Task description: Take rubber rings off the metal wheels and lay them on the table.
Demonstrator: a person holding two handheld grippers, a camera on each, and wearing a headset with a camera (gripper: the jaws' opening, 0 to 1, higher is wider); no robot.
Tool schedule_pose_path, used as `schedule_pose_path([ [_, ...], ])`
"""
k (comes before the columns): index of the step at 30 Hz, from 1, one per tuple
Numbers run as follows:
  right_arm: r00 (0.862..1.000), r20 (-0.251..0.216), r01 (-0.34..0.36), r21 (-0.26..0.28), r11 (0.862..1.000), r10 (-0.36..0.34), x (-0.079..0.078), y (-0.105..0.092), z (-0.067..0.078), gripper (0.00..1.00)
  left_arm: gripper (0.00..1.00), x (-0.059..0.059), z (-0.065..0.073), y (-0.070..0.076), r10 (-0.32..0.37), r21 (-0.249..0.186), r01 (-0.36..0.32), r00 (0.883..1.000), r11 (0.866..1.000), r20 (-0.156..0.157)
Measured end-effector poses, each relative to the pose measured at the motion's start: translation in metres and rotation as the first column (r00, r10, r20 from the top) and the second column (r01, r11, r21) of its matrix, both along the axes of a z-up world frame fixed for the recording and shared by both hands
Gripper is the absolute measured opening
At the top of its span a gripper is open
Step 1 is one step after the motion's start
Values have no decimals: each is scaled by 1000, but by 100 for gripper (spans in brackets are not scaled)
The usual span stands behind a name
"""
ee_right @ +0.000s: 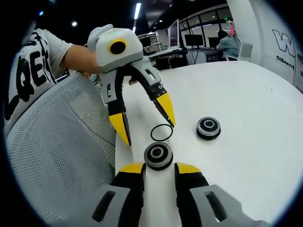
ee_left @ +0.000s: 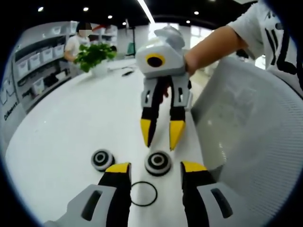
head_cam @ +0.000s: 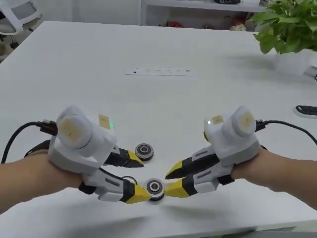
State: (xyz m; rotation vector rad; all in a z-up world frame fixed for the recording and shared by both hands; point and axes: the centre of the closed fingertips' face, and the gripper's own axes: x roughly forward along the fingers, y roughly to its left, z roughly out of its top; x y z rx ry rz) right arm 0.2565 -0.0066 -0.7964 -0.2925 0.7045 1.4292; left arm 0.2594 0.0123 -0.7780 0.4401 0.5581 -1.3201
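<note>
L claw [head_cam: 138, 175] is open wide, holding nothing. R claw [head_cam: 168, 181] is open too, tips facing L's. Metal wheel [head_cam: 155, 187] w/ dark outer rim sits on bench [head_cam: 198, 114] near front edge, btwn both claws' tips. Loose rubber ring [ee_left: 143, 194] lies flat btwn L claw's jaws. 2nd wheel [head_cam: 144, 151] is just beyond. Power strip [head_cam: 161, 72] & potted plant [head_cam: 287, 25] are well apart at back. Mesh chair back [ee_right: 61, 142] is beside bench.
</note>
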Motion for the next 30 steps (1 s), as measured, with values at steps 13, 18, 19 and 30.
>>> schedule_pose_path([
  [13,1000,30,-6,-14,1000,6,-1,1,-11,19,32,1,-9,-8,-22,21,22,1000,1000,6],
  [18,999,31,-5,-11,1000,5,-1,1,-13,18,26,1,-15,-10,-26,37,26,1000,999,2],
  [19,999,31,-4,-12,1000,5,-1,1,-13,18,24,1,-14,-10,-25,37,25,1000,999,4],
  [30,1000,31,4,-7,1000,-3,1,1,-14,15,14,-1,-15,-16,-41,34,40,999,999,19],
])
